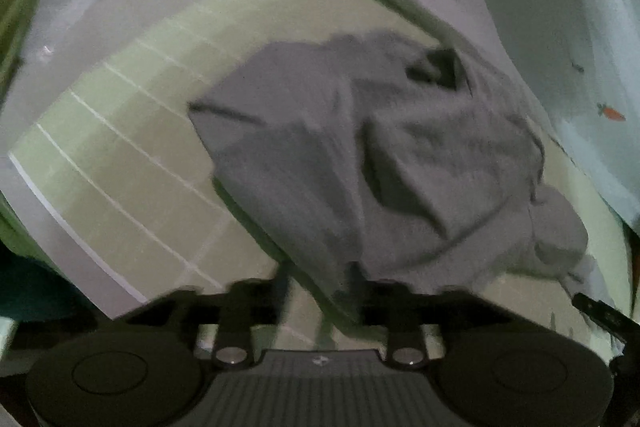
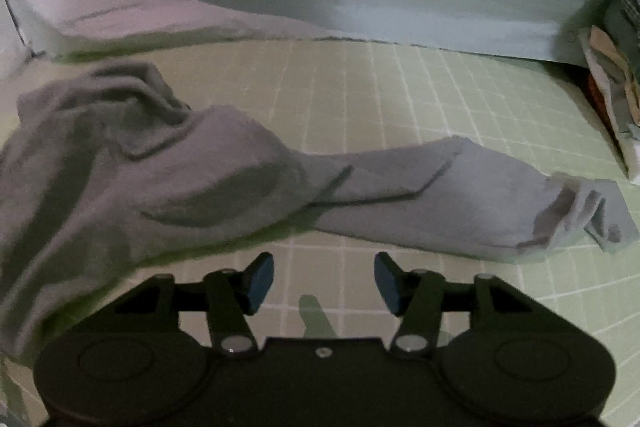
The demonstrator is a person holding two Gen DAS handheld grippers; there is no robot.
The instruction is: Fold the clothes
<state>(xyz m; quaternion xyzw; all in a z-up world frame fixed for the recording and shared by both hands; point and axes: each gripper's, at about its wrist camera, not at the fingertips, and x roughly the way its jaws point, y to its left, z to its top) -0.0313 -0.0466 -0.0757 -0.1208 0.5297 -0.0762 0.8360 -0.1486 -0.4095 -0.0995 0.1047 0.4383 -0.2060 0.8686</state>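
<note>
Grey garment [image 2: 168, 183] lies crumpled mid-mat [image 2: 400, 99], sleeve [image 2: 440, 199] stretched toward the right edge. Right gripper [image 2: 324, 283] fingers spread, nothing held. Left gripper [image 1: 320, 291] at the hem; finger state cannot be told. Step judged: flattening. Next: sleeve to be pinched and folded inward.

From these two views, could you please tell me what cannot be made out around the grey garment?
- Left hand-held gripper: left wrist view, blurred; the grey garment covers its fingertips, so a grip is uncertain.
- Garment type: crumpled, and cut off by the left edge in the right wrist view.
- Stack of fabrics: right wrist view, cut off by the right edge.
- Right hand-held gripper: open, empty.
</note>
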